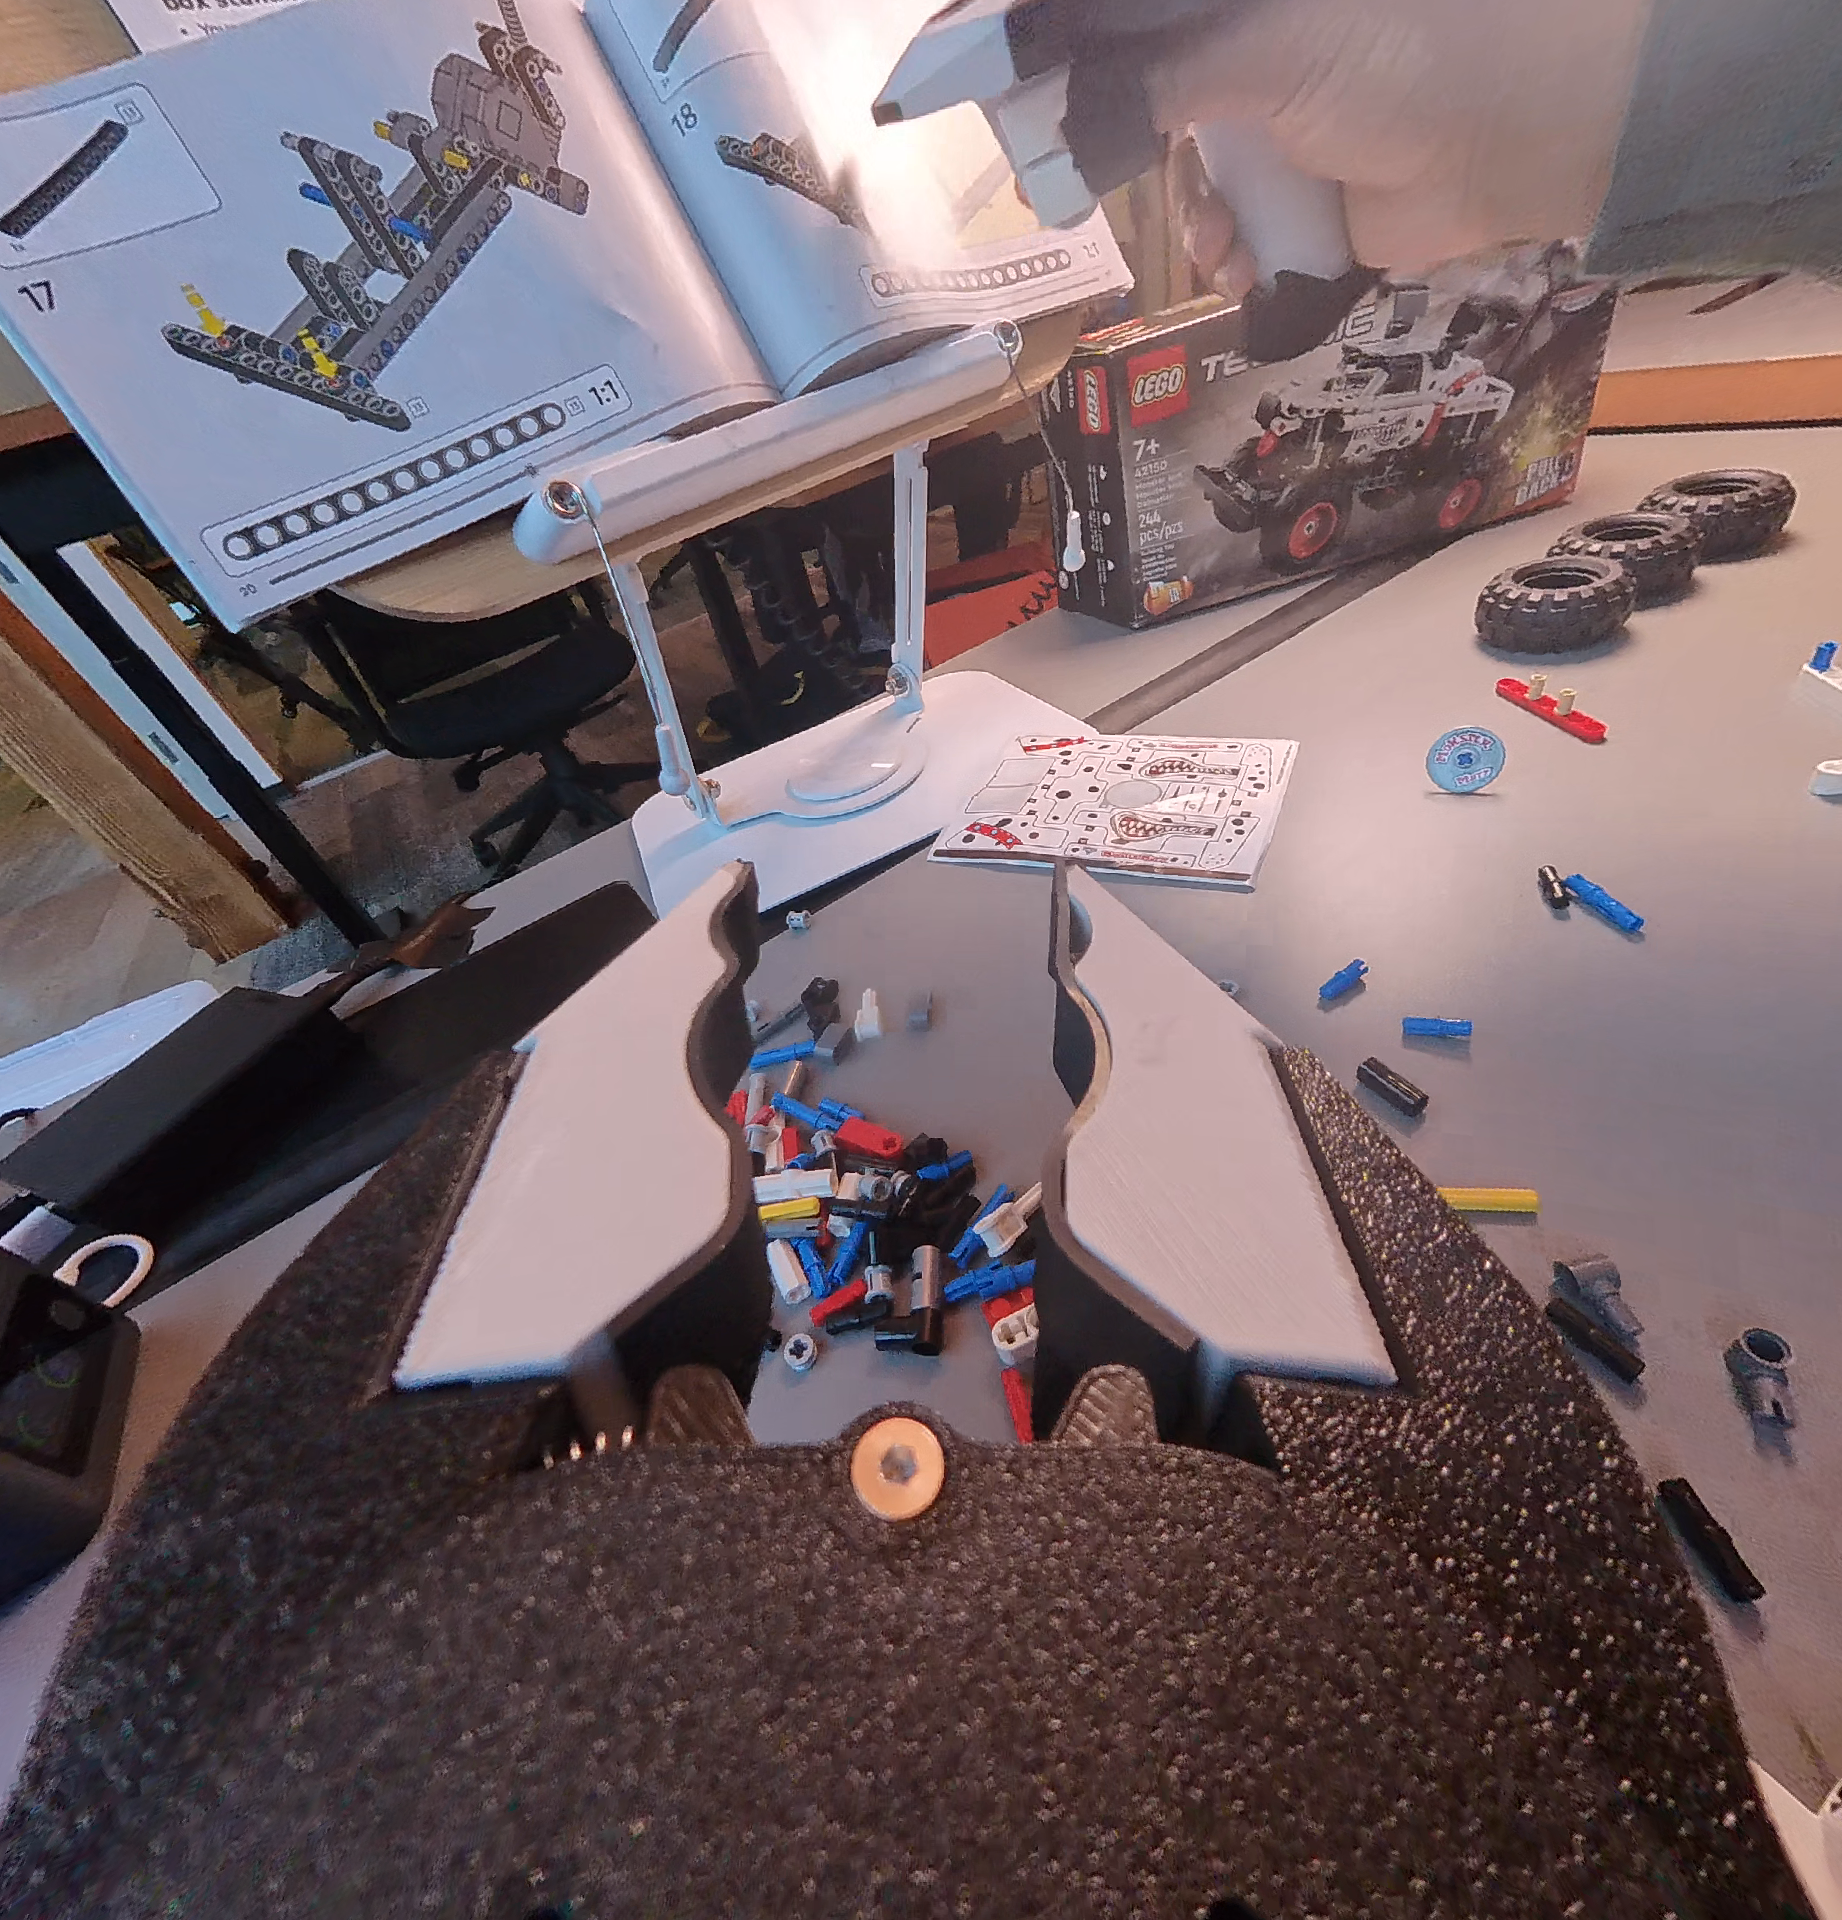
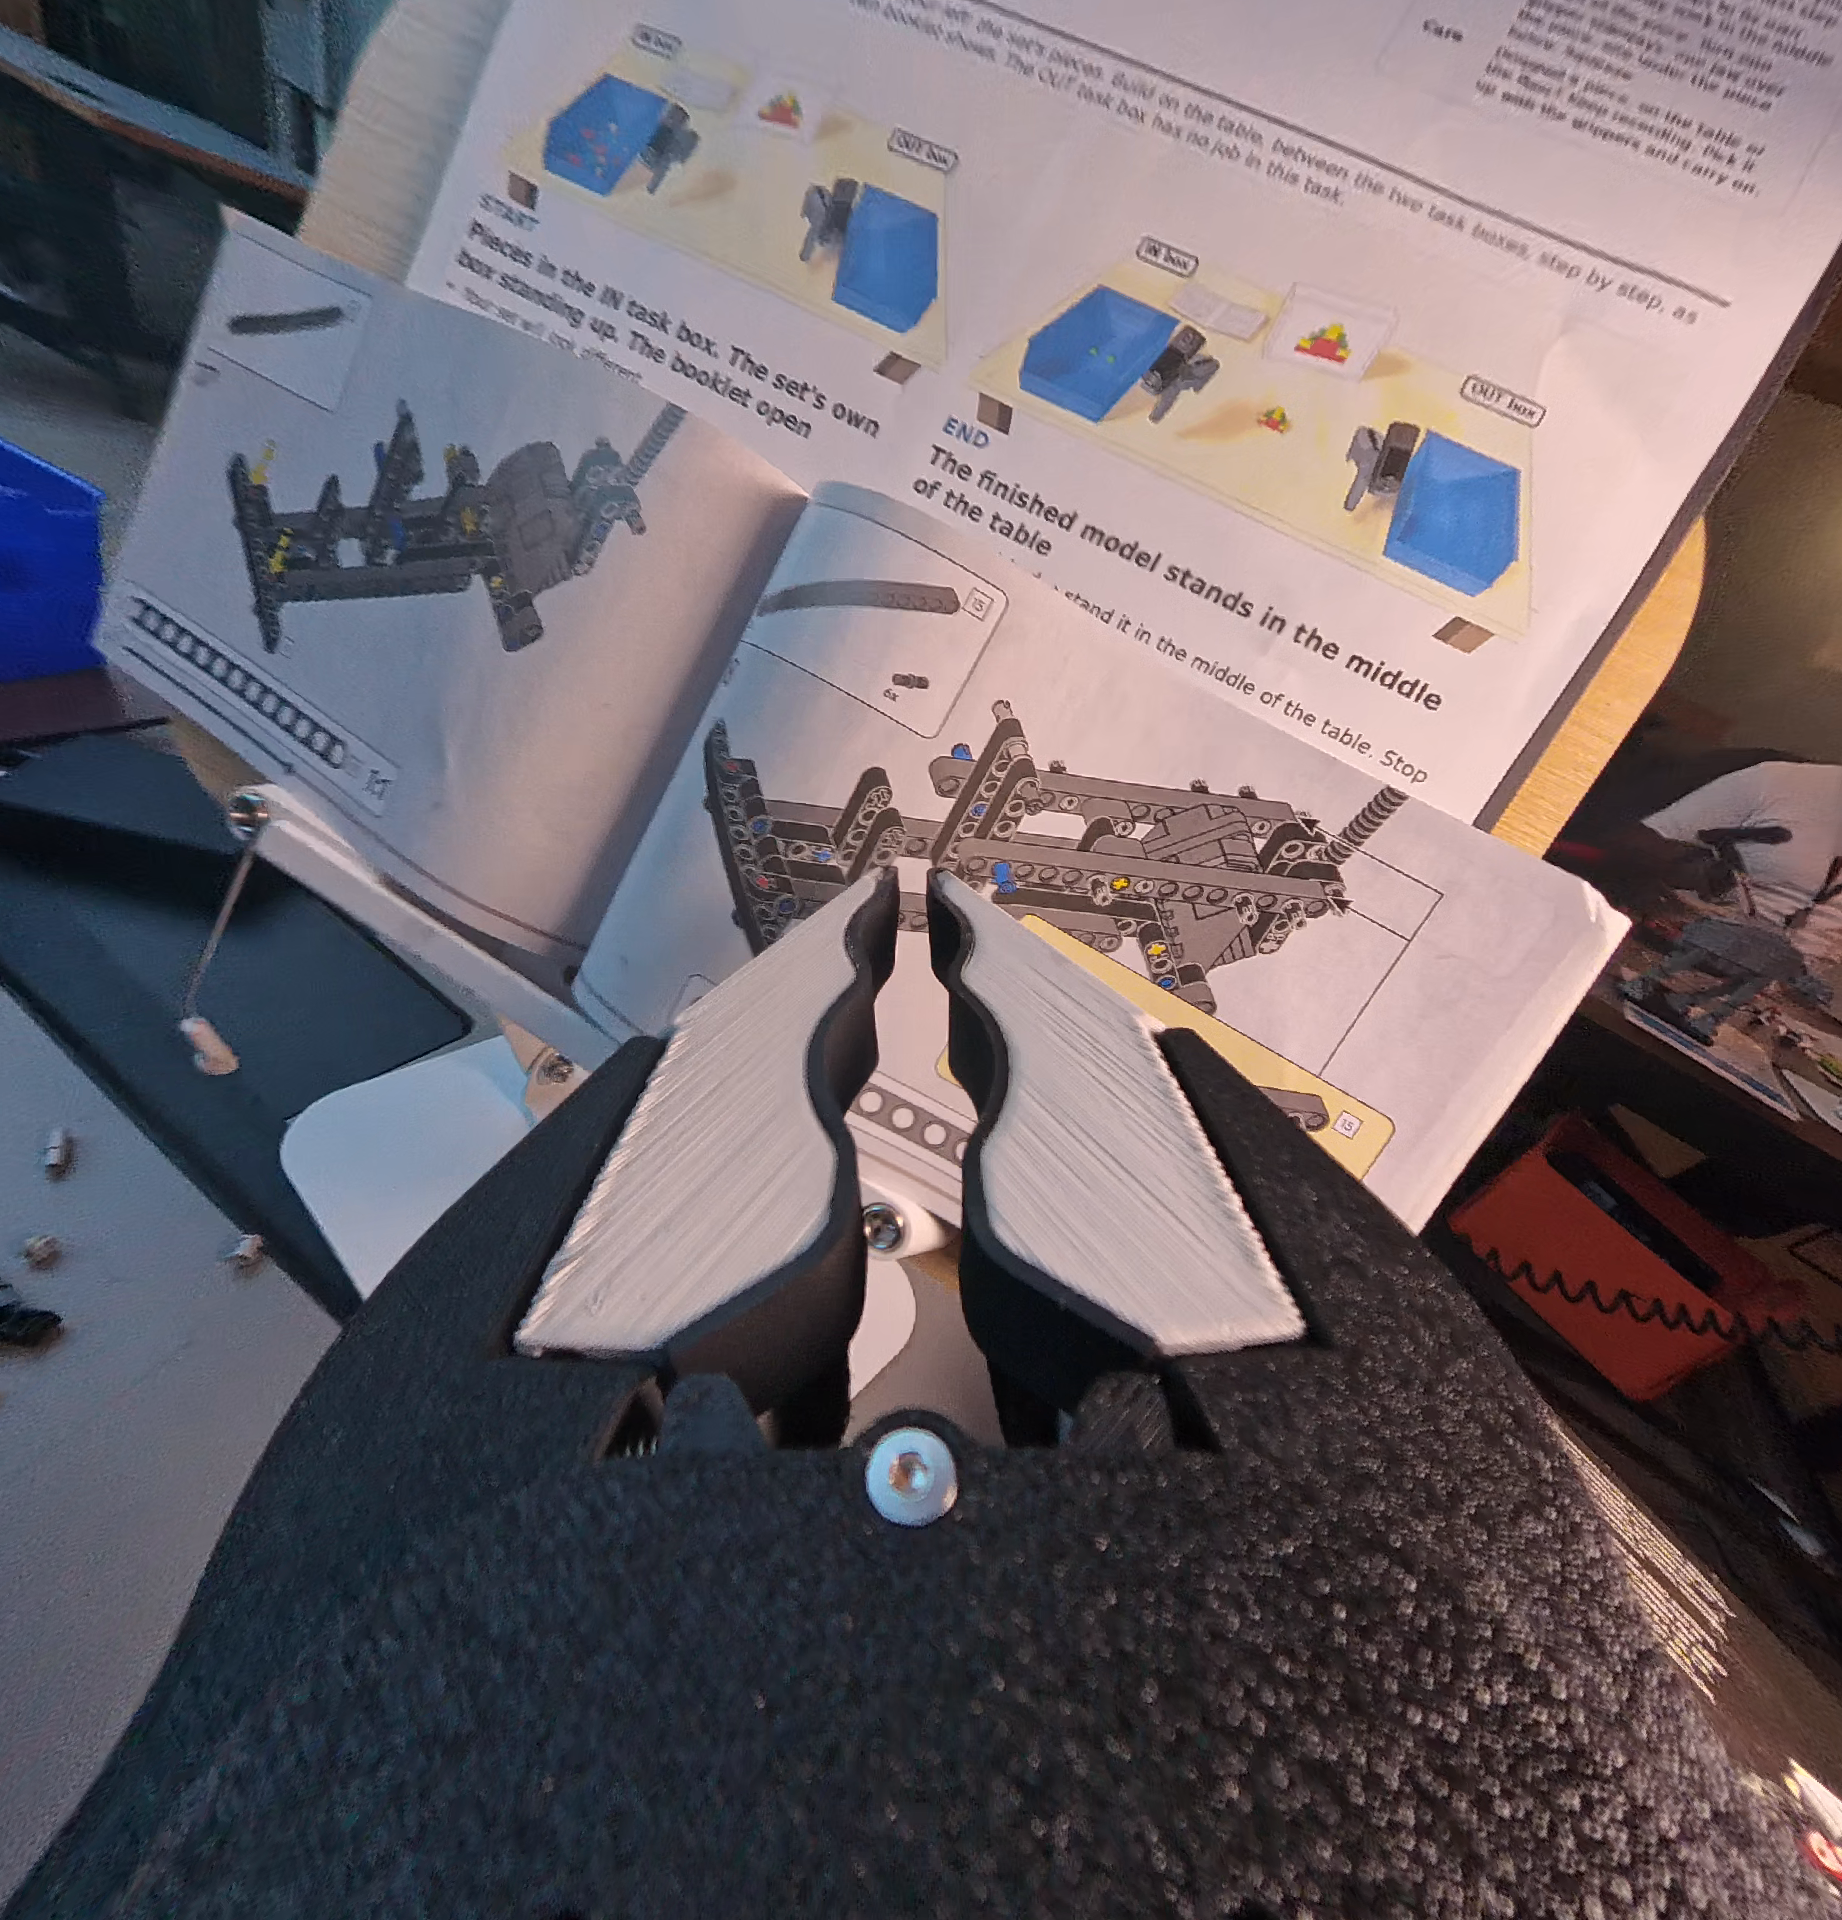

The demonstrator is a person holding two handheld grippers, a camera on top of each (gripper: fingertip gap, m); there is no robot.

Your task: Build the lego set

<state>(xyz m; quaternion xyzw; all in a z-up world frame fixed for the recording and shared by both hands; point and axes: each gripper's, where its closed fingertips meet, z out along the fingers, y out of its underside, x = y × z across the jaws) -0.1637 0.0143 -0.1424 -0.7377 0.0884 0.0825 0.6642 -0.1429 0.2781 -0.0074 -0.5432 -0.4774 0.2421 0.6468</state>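
My left gripper (image 1: 901, 883) is open and empty, low over a pile of small pins and connectors (image 1: 875, 1216) in blue, black, red, white and grey on the grey table (image 1: 1519, 1091). The pile lies between its fingers. The instruction booklet (image 1: 377, 291) stands open on a white stand (image 1: 792, 821) behind it. My right gripper (image 2: 912, 899) is raised in front of the booklet's right page (image 2: 1104, 831), its tips almost touching with nothing seen between them. It also shows in the left wrist view (image 1: 896, 104), held by a gloved hand (image 1: 1260, 135).
The set's box (image 1: 1312, 436) stands at the back right, with three black tyres (image 1: 1623, 551) beside it. A sticker sheet (image 1: 1114, 810), loose blue pins (image 1: 1436, 1027), black and grey parts lie to the right. A black device (image 1: 34, 1392) sits left. A blue bin (image 2: 23, 551) is far left. Some 30 centimetres of space lies between my two pairs of fingers.
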